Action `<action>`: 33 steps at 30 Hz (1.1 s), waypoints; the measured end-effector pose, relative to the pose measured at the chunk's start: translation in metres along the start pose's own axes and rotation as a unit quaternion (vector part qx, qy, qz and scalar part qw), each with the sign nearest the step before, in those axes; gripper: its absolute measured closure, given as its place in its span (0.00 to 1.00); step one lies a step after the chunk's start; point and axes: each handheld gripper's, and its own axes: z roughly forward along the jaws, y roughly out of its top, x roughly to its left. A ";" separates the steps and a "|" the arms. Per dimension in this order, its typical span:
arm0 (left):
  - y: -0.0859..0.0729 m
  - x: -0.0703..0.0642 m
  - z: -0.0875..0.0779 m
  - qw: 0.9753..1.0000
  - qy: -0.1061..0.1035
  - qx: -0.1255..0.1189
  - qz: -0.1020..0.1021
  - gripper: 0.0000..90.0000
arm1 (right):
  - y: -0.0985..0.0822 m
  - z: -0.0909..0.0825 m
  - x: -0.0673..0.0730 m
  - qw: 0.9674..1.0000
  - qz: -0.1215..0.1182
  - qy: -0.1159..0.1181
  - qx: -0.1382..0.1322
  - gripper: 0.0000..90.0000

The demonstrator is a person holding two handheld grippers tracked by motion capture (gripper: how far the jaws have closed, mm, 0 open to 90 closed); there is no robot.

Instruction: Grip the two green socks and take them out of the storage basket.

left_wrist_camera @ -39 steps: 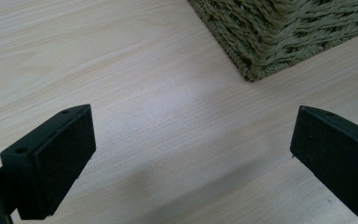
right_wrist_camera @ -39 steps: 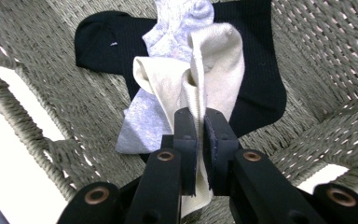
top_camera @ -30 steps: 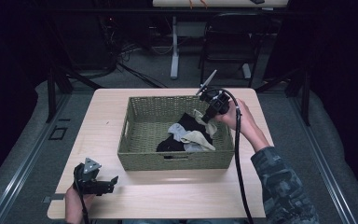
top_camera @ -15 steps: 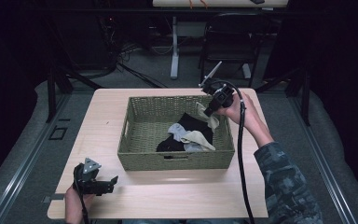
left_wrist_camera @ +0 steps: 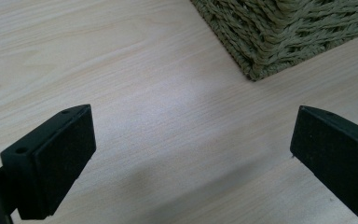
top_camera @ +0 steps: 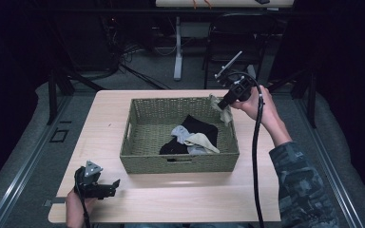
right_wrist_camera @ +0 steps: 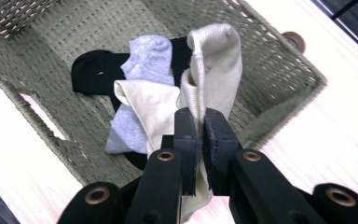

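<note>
My right jaws are pinched tight on a beige ribbed sock, which hangs from the right gripper over the far right corner of the olive-green woven rectangular basket. In the right gripper view the sock's fabric runs down between the two black pads and drapes out below them, with its upper part folded over above the jaws. My left jaws stand wide apart with nothing between them; the left gripper rests low on the light wooden worktop at its near left, well apart from the held sock and just off the basket's near left corner, which I see at the top of the left gripper view.

Below the held sock, the basket holds a loose heap: a black sock, a light grey sock lying across it, and a cream sock on top toward the near side. The held sock's lower end hangs close to the basket's far right rim; I cannot tell whether it touches the weave. The right gripper's black cable trails down along my forearm on the right, over the worktop's right edge. Beyond the worktop stand a dark chair and table legs on the grey floor.
</note>
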 end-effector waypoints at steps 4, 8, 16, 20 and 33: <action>0.000 0.000 0.000 1.000 0.000 0.003 0.001 0.00 | -0.008 -0.008 -0.009 1.000 0.007 -0.010 0.000 0.94; 0.000 0.000 0.000 1.000 0.001 0.001 0.003 0.00 | -0.017 -0.016 -0.018 1.000 0.018 -0.018 -0.002 0.94; 0.001 0.000 0.000 1.000 0.001 0.002 0.003 0.00 | -0.035 -0.027 -0.035 0.998 0.042 -0.040 -0.006 0.94; 0.001 0.000 0.000 1.000 0.002 0.002 0.004 0.00 | -0.043 -0.027 -0.043 0.997 0.054 -0.050 -0.006 0.94; 0.000 -0.001 0.001 1.000 0.002 0.003 0.004 0.00 | -0.071 0.002 -0.066 0.994 0.092 -0.061 0.023 0.94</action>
